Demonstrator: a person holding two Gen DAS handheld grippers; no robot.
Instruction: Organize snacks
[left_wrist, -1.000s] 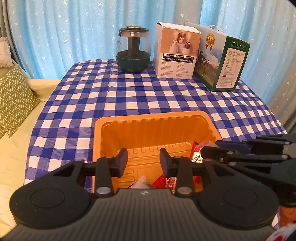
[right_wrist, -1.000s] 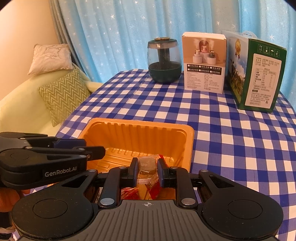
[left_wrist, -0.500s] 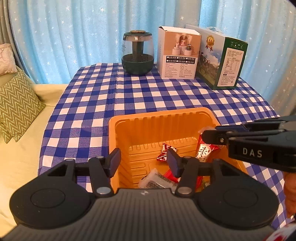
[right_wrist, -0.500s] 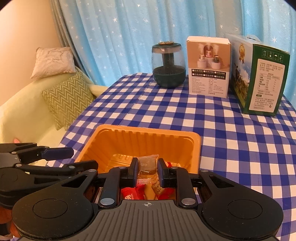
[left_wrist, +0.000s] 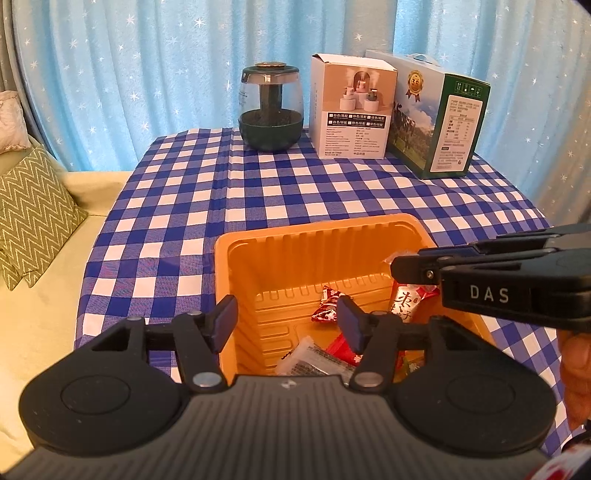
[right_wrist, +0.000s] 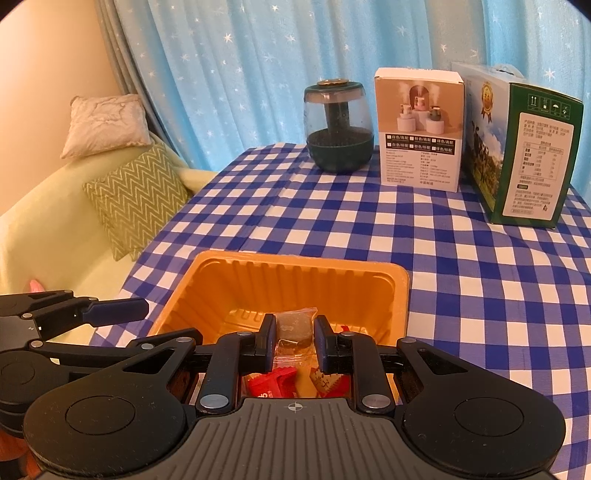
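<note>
Right gripper (right_wrist: 294, 341) pinches a clear-wrapped brown snack (right_wrist: 294, 326) over the orange tray (right_wrist: 295, 267), presumably to drop it among the red packets (left_wrist: 327, 308) inside. Left gripper (left_wrist: 286, 323), its jaws opening with nothing between them, hangs above the tray's near-left corner.

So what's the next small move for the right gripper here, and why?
Probably open the right gripper and let the brown snack drop. It is shut on the clear-wrapped snack right above the orange tray, where other snacks already lie. The left gripper is opening with nothing between its fingers, so it looks to have just released.
</note>
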